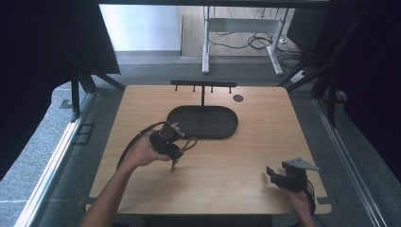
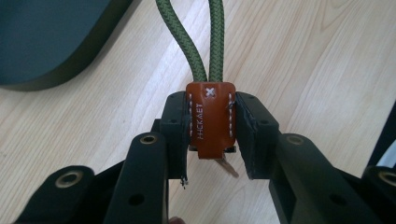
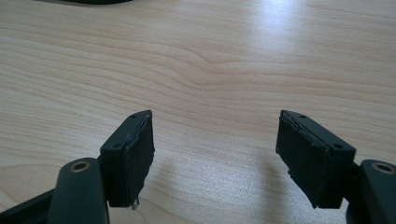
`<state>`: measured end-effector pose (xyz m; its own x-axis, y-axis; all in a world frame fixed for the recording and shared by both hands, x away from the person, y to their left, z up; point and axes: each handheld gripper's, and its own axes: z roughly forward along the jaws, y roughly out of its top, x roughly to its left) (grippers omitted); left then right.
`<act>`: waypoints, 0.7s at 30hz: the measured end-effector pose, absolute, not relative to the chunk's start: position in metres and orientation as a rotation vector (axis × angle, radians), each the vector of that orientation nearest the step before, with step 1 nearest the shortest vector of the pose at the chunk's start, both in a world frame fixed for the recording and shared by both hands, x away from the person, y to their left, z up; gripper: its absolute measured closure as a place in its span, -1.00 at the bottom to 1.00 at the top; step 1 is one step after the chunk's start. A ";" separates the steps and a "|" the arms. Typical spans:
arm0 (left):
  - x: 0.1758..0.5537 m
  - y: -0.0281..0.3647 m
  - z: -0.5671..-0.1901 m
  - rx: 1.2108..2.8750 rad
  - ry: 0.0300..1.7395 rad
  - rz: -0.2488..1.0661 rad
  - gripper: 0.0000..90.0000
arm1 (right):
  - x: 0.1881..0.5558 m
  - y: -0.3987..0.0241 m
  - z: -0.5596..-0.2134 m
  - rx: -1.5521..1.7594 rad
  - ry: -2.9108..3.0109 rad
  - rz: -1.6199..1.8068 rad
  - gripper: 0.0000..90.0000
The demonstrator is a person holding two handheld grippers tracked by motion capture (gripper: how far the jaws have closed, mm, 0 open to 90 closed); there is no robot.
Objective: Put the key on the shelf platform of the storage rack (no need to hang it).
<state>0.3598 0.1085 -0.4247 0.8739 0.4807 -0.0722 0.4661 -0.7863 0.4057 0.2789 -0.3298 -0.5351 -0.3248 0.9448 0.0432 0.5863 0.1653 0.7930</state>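
The left gripper (image 2: 211,140) clenched the keychain's brown tab (image 2: 211,119), green cord (image 2: 198,37) hanging beside the tray (image 2: 42,42); the right gripper (image 3: 215,158) stood released above the tabletop (image 3: 210,60).

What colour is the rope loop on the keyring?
The rope loop is olive green, joined to a brown leather tab. It shows best in the left gripper view.

Curtained lab, bare wooden table (image 1: 246,156)

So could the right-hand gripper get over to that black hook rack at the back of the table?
Probably yes: the right gripper is open and holds nothing, and bare table lies between it and the hook rack. Whether the person's arm stretches that far is unclear.
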 end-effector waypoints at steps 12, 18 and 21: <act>0.374 0.091 -0.400 2.618 0.647 0.090 0.48 | 0.279 -0.330 -0.536 1.449 1.985 1.011 -0.37; 0.382 0.077 -0.388 2.622 0.610 0.105 0.48 | 0.278 -0.331 -0.536 1.451 1.981 1.011 -0.37; 0.384 0.070 -0.383 2.630 0.593 0.112 0.48 | 0.278 -0.331 -0.536 1.452 1.981 1.011 -0.37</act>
